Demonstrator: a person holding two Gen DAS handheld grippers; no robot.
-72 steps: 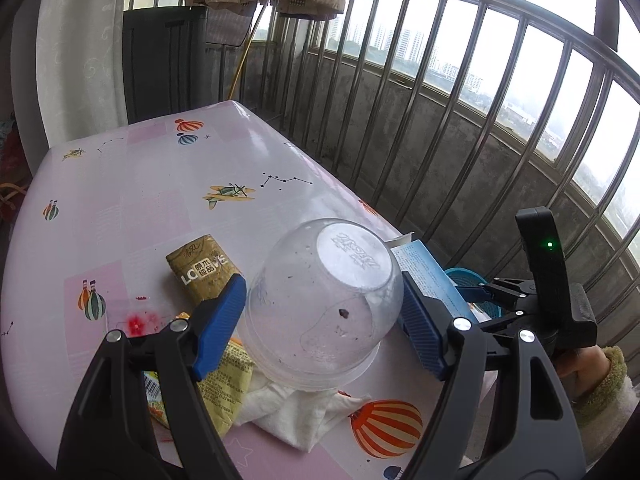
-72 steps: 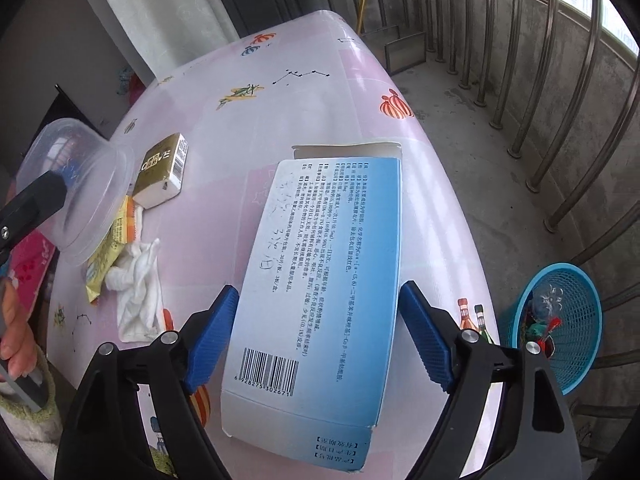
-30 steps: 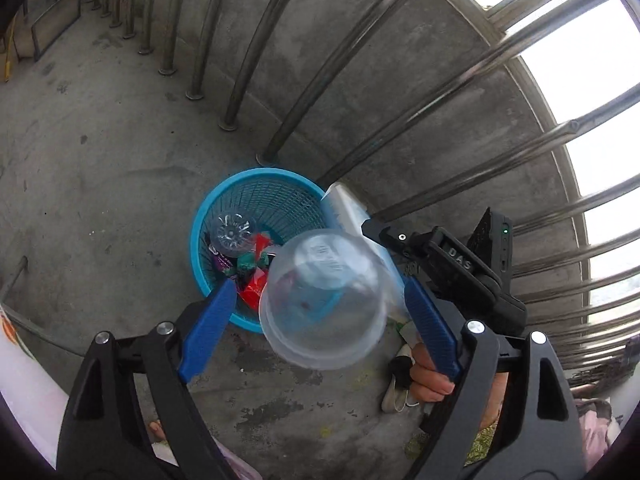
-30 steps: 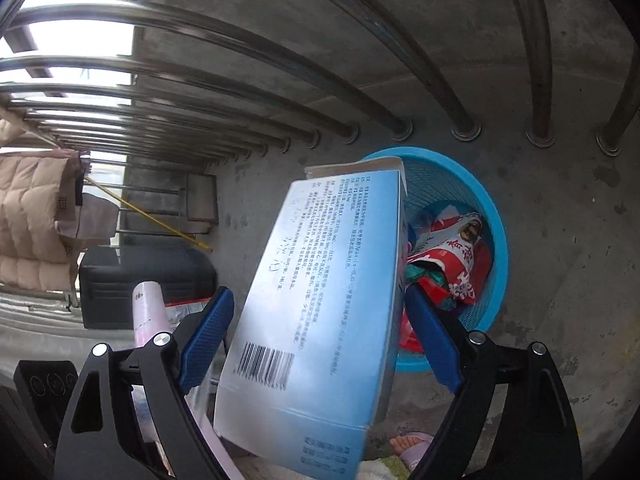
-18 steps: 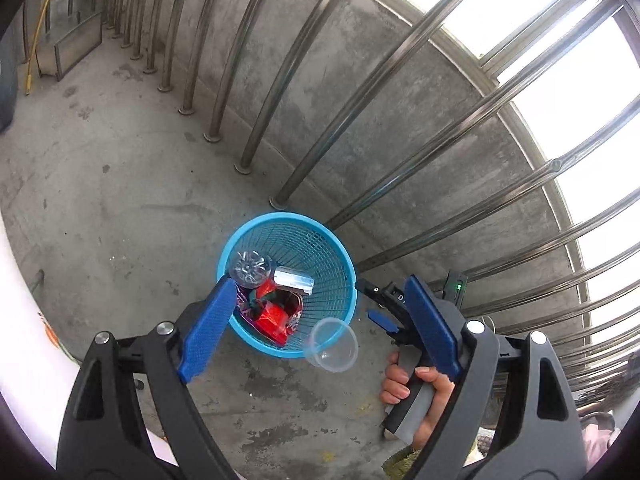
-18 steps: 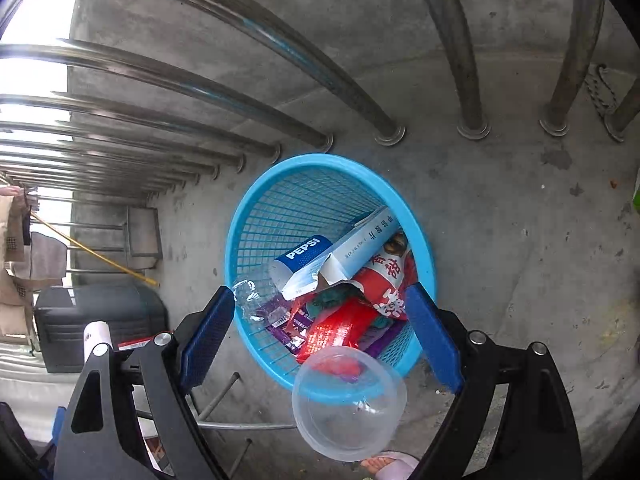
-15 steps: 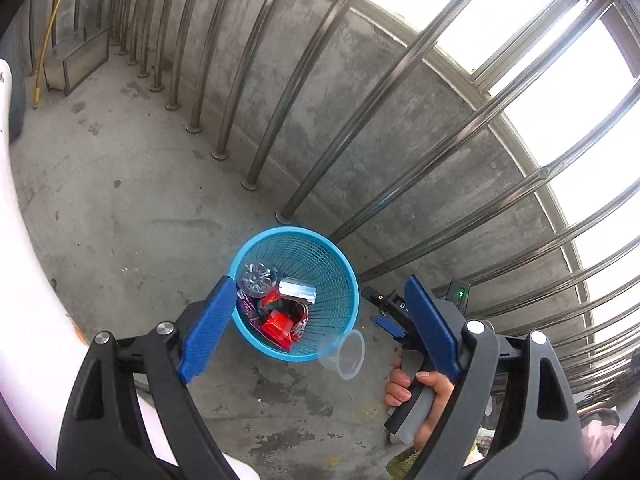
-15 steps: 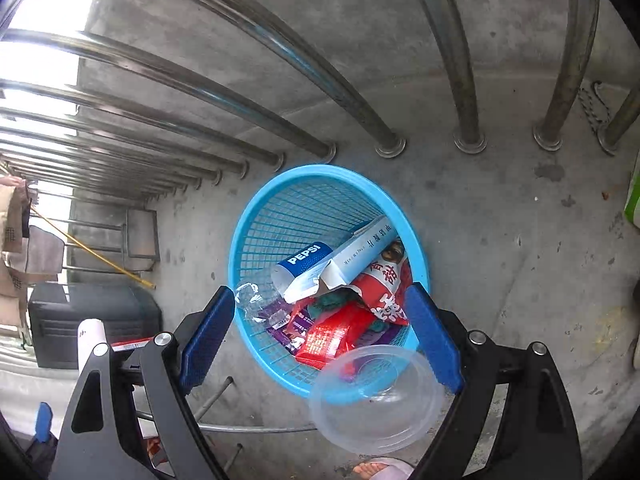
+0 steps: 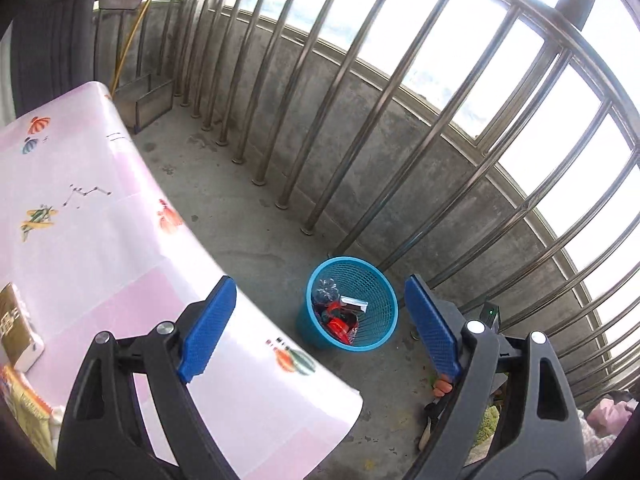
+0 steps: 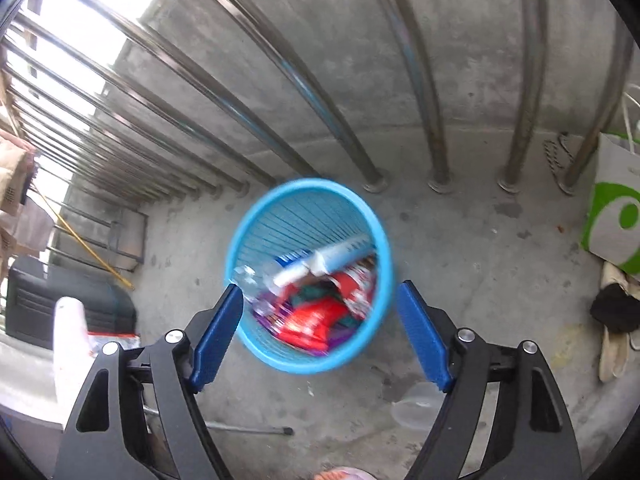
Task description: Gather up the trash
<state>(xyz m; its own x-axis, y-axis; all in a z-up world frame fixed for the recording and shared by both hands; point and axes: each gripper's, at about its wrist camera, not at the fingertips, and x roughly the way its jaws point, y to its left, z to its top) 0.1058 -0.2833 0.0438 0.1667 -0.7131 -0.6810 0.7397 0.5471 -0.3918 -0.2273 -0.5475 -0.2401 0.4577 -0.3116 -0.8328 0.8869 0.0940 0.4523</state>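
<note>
Both tools are empty. The left tool [image 9: 320, 328] gapes wide over the pink worktop [image 9: 100, 240] edge; the right tool's [image 10: 320, 332] jaws have just been closing a bit above the blue mesh plastic bin [image 10: 360, 344]. The clear plastic bowl [image 10: 416, 406], a bit blurry, looks to be lying on the concrete floor [image 10: 500, 248] beside the bin.

Your basket [image 9: 382, 312] is bright blue mesh, red and purple wrappers [image 10: 316, 320] inside it. Beside the basket, your tablecloth [image 9: 100, 240] is pale pink with orange balloons and planes. Gripper pads [image 9: 208, 326] are blue on black frames. Beyond the basket, a white-and-green bag [image 10: 614, 220].
</note>
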